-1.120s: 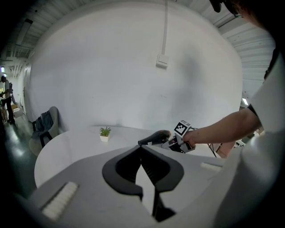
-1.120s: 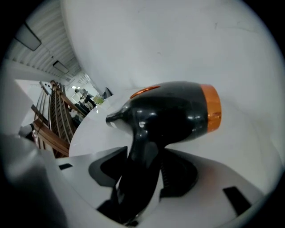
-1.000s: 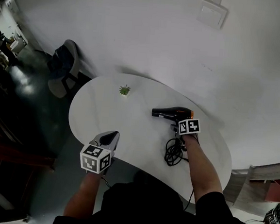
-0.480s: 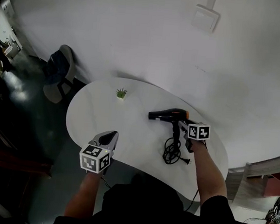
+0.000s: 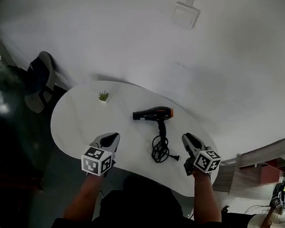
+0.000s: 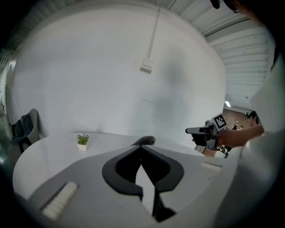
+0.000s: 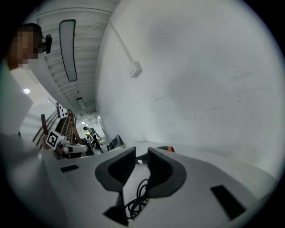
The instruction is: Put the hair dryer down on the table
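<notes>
The black hair dryer (image 5: 153, 113) with an orange rear ring lies on its side on the white oval table (image 5: 77, 122). Its coiled cord (image 5: 160, 150) trails toward the near edge. My right gripper (image 5: 186, 137) hangs over the table's near right edge, apart from the dryer; its jaws are closing with nothing held between them. In the right gripper view the cord (image 7: 138, 198) shows on the table through the gap, and the dryer (image 7: 168, 149) lies beyond the jaws. My left gripper (image 5: 112, 135) is at the near left edge, jaws together and empty.
A small potted plant (image 5: 103, 96) stands at the table's far left. A chair (image 5: 39, 77) draped with dark clothing is on the floor to the left. A white box (image 5: 185, 14) is fixed to the wall behind.
My right gripper has let go of the hair dryer's handle and drawn back to the near right edge. The dryer now rests alone on the table. The left gripper has stayed put.
</notes>
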A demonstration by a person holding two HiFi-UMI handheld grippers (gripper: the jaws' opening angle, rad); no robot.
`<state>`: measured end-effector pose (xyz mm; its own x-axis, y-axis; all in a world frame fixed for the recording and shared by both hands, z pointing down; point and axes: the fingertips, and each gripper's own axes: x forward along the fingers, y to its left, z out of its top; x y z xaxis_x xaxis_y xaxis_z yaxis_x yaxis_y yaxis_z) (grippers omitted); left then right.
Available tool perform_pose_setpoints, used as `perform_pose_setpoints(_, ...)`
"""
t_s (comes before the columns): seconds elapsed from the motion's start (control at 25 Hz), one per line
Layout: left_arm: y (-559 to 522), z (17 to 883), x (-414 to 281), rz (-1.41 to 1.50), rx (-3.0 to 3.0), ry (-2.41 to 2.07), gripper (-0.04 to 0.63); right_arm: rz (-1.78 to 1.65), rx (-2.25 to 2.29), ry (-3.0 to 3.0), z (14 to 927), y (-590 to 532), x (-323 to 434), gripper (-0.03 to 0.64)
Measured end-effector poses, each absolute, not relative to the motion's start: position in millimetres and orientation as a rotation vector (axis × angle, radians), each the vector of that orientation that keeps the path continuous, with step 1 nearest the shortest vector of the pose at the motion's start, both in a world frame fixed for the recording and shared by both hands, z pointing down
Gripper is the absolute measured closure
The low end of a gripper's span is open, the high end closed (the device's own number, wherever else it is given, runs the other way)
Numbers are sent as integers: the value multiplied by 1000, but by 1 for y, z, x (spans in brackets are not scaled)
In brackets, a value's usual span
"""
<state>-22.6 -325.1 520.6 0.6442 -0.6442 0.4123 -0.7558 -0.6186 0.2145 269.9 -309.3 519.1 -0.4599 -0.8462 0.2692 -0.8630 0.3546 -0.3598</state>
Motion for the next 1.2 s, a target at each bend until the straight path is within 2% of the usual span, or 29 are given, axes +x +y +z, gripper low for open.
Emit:
perform_pose_setpoints(0.16, -329, 506, -7, 462, 2543, -1119, 584, 622, 1581, -2574, 499, -272, 276, 553)
perform_pose_setpoints(0.44, -348, 455, 34, 376, 2621, -1179, 584, 427, 1573, -2713, 436, -257, 299, 603)
perform_pose_setpoints(0.64, -363, 431, 44, 327, 2632, -1248, 584, 432, 1659, -2834, 395, -275, 310, 604)
perform_pose_setpoints(0.84, -373, 418, 52, 331, 2668, -1262, 584, 275, 1591, -2844, 372, -296, 301, 604)
perform_pose_setpoints(1.2, -365, 424, 36, 322, 2619, -1311, 584, 166, 1548, -2803, 371, -299, 288, 604)
